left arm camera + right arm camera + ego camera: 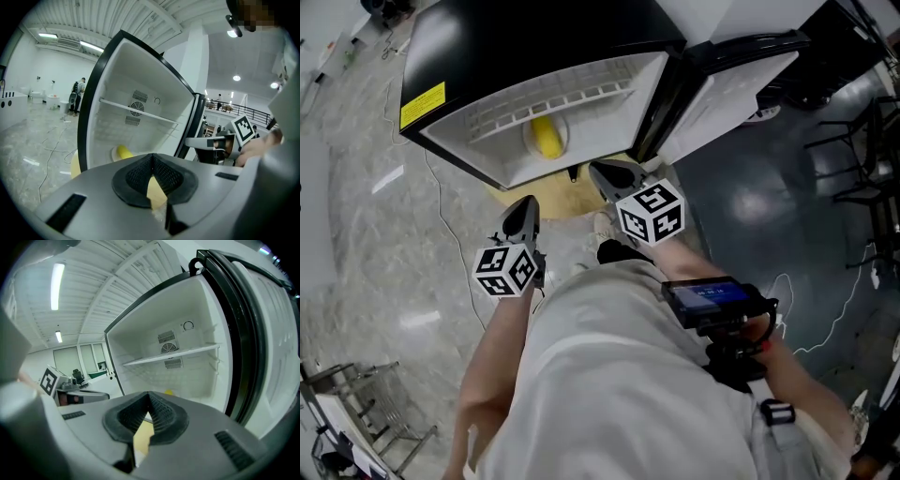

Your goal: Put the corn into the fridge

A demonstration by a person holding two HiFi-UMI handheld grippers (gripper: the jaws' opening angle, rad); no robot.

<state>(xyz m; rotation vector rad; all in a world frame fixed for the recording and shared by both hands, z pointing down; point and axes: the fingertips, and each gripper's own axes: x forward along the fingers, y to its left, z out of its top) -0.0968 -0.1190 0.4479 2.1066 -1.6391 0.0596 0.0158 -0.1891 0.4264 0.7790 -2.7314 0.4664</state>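
Inside the fridge [487, 47], the corn [547, 138] lies beyond the left gripper [523, 212].

Person wearing a pale grey top [609, 375]. Grey left gripper [522, 208] at ten o'clock and right gripper [614, 173] at twelve carry black-and-white marker cubes [506, 270] [652, 214]. Black blue-screened device [712, 298] at four o'clock.

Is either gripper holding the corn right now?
No, the corn lies inside the open fridge, and both the left gripper and right gripper are shut on nothing.
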